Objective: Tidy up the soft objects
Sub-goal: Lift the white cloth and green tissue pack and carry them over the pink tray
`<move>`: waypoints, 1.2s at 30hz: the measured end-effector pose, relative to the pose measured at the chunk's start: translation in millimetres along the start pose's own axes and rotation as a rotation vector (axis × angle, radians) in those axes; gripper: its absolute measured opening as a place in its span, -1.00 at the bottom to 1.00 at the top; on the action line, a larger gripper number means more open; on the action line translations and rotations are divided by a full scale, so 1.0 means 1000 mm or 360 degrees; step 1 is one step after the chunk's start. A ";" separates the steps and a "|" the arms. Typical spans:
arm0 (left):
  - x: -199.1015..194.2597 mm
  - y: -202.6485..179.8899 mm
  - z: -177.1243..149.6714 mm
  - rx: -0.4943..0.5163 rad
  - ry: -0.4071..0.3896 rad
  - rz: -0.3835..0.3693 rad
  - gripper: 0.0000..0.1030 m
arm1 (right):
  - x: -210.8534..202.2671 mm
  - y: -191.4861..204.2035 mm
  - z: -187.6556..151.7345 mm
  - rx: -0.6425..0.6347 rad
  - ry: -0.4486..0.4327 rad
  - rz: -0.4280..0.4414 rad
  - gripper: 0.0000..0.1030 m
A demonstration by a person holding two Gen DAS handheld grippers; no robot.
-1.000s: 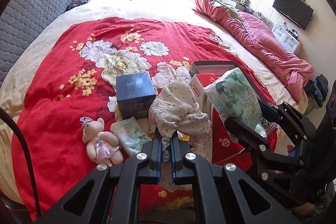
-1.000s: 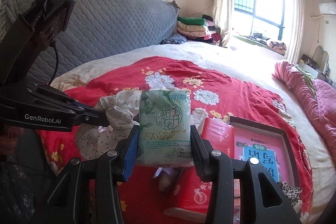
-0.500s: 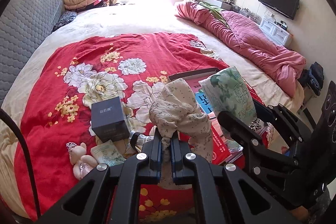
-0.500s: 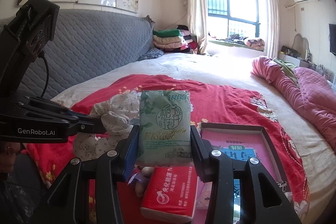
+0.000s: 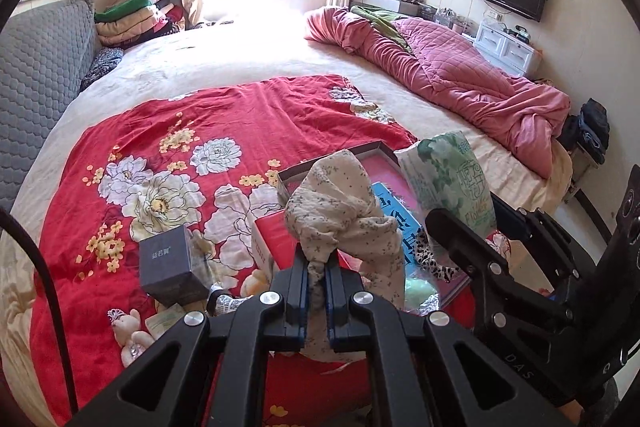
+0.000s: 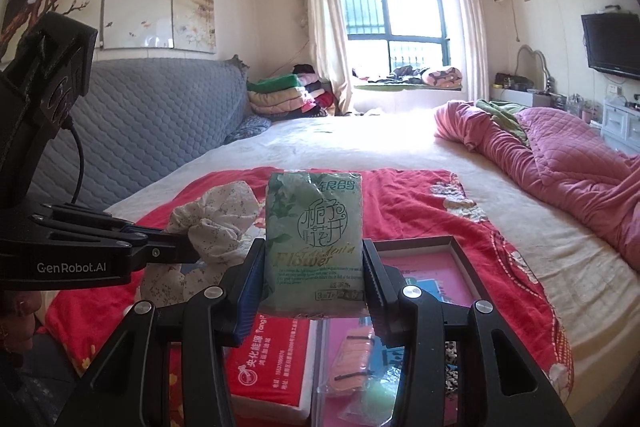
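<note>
The left gripper point(image 5: 317, 281) has its jaws pressed together on a bunched cream cloth with a small floral print point(image 5: 344, 211); the cloth stands up out of the jaws and hangs down behind them, lifted clear of the bed point(image 5: 248, 67). The right gripper point(image 6: 314, 281) has its jaws clamped on the two long sides of a green tissue pack point(image 6: 314, 235), which is held upright with its printed face toward the camera. In the left wrist view the same pack shows at right, just beside the cloth and above the items on the bed. Both held items are above the near edge of the bed, over the red floral blanket point(image 5: 180, 131) that covers this end. On the blanket below the grippers lie a red tissue pack point(image 6: 272, 363) and, touching its right side, a shallow open box with a pink lining point(image 6: 432, 259). Left of these, a dark blue carton point(image 5: 170, 267) stands upright, and a small teddy bear point(image 5: 130, 335) lies near the blanket's near edge, beside a flat pale packet point(image 5: 166, 321). A rumpled pink quilt point(image 5: 460, 83) runs along the bed's far right edge.
</note>
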State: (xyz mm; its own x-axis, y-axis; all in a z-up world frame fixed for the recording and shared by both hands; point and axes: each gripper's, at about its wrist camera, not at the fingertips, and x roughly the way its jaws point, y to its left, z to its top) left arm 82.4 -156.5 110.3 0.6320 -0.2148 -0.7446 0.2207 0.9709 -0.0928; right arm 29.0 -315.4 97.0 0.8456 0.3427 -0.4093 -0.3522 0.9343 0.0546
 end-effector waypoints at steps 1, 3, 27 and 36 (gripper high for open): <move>0.001 -0.003 0.001 0.0012 -0.0001 0.0002 -0.87 | 0.000 -0.004 0.001 0.0003 -0.0002 -0.0018 -0.09; 0.002 -0.007 0.004 0.0019 -0.0010 -0.0012 -0.87 | -0.005 -0.009 0.003 0.0009 -0.0011 -0.0048 -0.09; 0.030 -0.064 0.039 0.0159 -0.0008 -0.0108 -0.87 | -0.055 -0.110 0.008 0.0217 -0.0082 -0.0429 -0.09; 0.075 -0.081 0.037 0.0175 0.0088 -0.0165 -0.87 | -0.045 -0.124 -0.006 0.0243 0.0014 -0.0463 -0.09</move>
State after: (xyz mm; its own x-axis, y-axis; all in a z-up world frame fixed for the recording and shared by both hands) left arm 139.9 -255.0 86.6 0.5601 -0.3044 -0.7705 0.3646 0.9257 -0.1007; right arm 32.3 -447.6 103.5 0.8983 0.0591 -0.4354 -0.0316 0.9970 0.0702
